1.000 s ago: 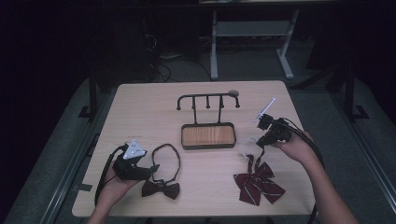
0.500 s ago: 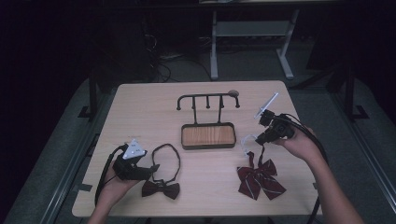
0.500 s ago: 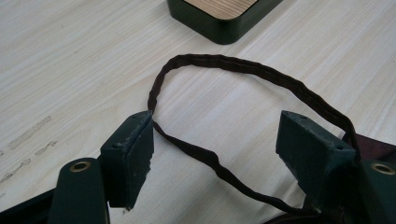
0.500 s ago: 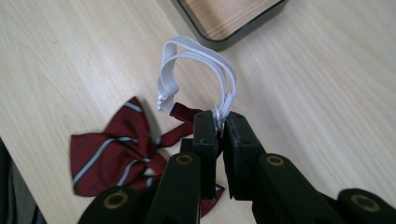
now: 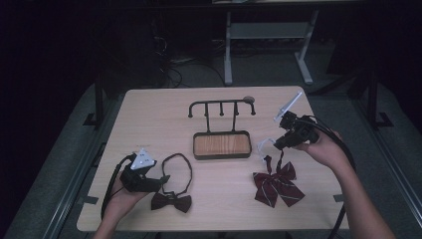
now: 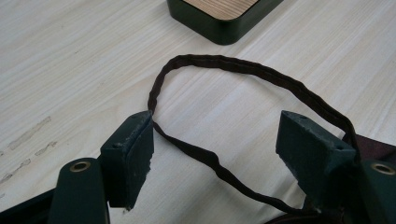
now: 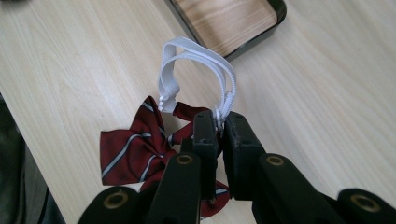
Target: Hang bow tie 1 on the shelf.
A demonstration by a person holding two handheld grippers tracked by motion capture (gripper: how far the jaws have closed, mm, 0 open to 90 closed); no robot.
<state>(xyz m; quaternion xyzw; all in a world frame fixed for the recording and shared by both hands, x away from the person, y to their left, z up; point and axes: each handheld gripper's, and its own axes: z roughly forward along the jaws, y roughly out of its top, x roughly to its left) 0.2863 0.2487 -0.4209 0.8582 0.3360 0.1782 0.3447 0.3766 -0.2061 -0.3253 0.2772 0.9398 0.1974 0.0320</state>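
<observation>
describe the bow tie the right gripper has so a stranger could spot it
Start at the dark stand with the wooden tray mid-table. To its right, the right gripper pinches a white elastic loop; the bow tie below is dark red with pale stripes, unlike the plain brown one.

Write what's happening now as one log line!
right gripper: shut on white strap | red bow tie: being lifted | left gripper: open beside brown bow tie

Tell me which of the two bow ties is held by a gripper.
The striped red bow tie: the right gripper is shut on its white strap. The dark brown bow tie lies ungripped, between the left gripper's open jaws.
</observation>
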